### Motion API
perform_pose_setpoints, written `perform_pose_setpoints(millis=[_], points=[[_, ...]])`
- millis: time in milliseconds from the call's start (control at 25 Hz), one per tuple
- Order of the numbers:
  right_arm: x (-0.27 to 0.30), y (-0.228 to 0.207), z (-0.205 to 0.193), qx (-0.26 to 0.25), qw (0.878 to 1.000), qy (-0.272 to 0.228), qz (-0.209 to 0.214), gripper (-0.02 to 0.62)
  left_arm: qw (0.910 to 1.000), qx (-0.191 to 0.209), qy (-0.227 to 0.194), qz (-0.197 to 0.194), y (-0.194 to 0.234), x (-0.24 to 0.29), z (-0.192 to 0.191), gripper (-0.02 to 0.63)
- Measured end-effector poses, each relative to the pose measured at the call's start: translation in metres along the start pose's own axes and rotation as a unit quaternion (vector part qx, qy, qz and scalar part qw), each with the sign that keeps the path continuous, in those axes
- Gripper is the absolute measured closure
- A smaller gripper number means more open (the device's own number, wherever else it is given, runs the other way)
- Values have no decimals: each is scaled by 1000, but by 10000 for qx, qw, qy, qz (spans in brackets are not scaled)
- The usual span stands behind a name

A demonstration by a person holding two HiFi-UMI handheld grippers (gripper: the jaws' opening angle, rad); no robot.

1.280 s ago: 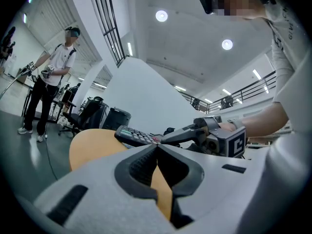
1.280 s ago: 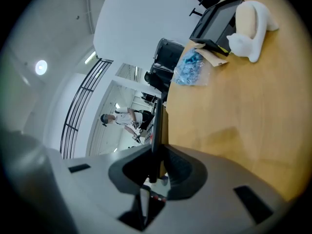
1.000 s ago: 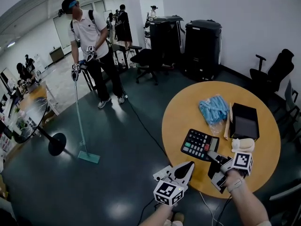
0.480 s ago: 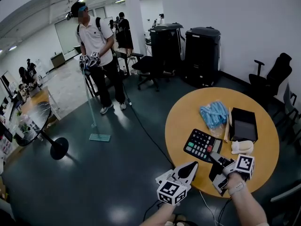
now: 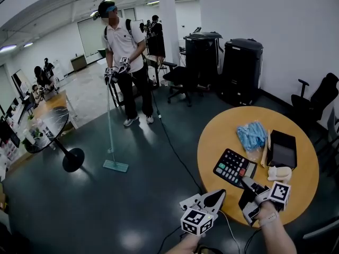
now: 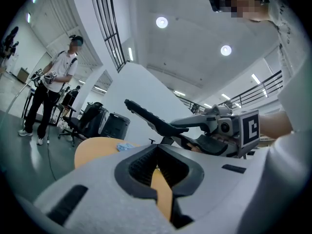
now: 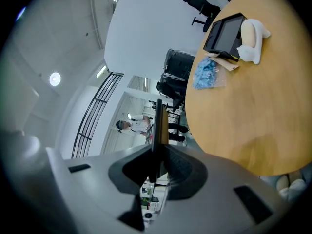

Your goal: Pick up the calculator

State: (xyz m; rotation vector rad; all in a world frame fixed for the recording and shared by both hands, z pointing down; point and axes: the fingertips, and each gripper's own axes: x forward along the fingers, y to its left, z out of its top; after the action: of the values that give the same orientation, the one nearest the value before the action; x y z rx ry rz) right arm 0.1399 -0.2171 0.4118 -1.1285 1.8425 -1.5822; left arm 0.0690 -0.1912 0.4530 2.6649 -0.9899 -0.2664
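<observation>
The black calculator (image 5: pixel 234 168), with coloured keys, is held by its near edge in my right gripper (image 5: pixel 247 183), over the near side of the round wooden table (image 5: pixel 212 142). In the left gripper view the calculator (image 6: pixel 146 113) hangs tilted in the air, clear of the tabletop, with the right gripper (image 6: pixel 187 126) clamped on its end. The right gripper view shows the calculator (image 7: pixel 159 123) edge-on, pressed between both pads of the right gripper (image 7: pixel 156 155). My left gripper (image 5: pixel 214 197) hovers off the table's near-left edge. The left gripper (image 6: pixel 157 156) has its pads together and holds nothing.
On the table lie a bag of blue masks (image 5: pixel 252 135), a black tray (image 5: pixel 282 150) and a white object (image 5: pixel 279 173). A person with a floor mop (image 5: pixel 125 46) stands on the dark floor at left. Office chairs and black bins (image 5: pixel 241 70) line the far wall.
My right gripper has lifted the calculator a little off the table. The left gripper has shifted slightly. The person with the mop has walked rightwards across the floor.
</observation>
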Motion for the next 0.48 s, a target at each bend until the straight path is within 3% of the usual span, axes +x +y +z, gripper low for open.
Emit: perform_pose_setpoints(millis=[480], points=[[9,-8,-13,-94,9999,112,-86,531,9998,-97,95,116,8,-16,-11,597]])
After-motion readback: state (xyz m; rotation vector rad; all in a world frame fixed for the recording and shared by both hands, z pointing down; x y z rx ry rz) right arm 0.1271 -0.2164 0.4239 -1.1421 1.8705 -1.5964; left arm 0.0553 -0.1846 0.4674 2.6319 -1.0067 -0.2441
